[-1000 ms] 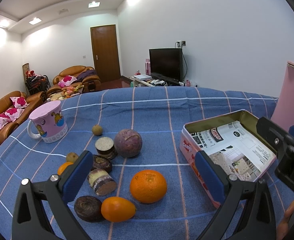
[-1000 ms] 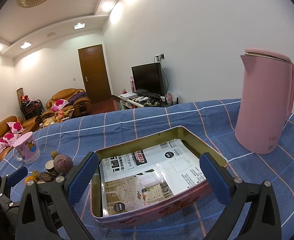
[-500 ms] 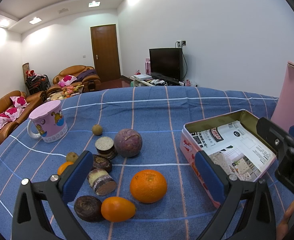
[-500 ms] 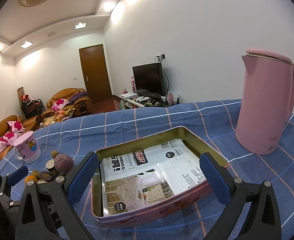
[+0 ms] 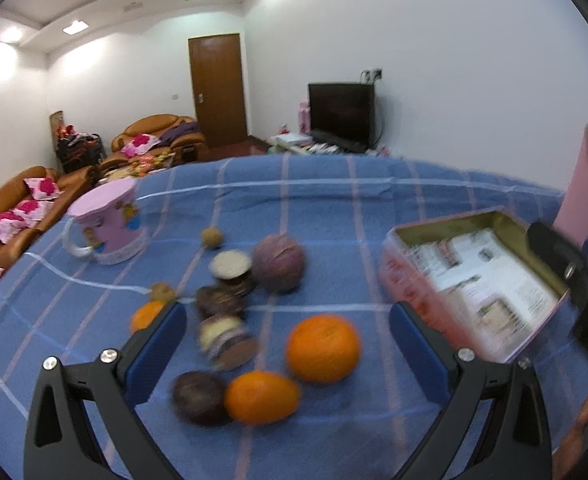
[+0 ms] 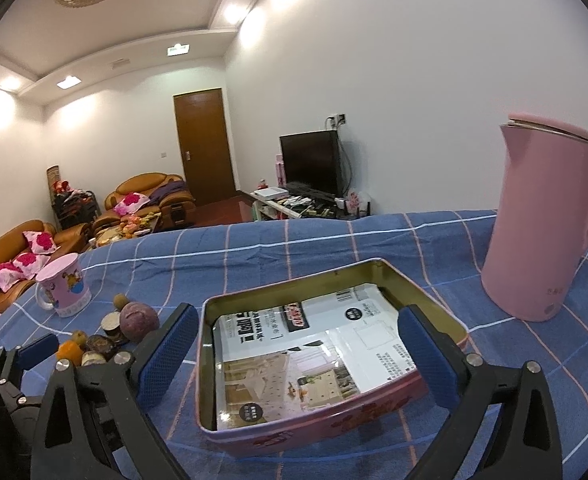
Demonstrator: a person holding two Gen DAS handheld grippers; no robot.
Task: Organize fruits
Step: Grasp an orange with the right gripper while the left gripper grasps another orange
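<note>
The left gripper point(image 5: 288, 344) is held spread above the orange point(image 5: 323, 348), while the right gripper point(image 6: 294, 354), just narrowed slightly, is held wide around the tin point(image 6: 434, 308), nothing pinched.

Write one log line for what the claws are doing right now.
left claw: open, over fruit pile | right claw: open, astride pink tin | tin: no fruit yet

We see a blue checked tabletop point(image 6: 334, 248), a pink kettle point(image 6: 542, 220), orange fruit point(image 5: 323, 349) and a pink-sided tin point(image 6: 318, 424).
</note>
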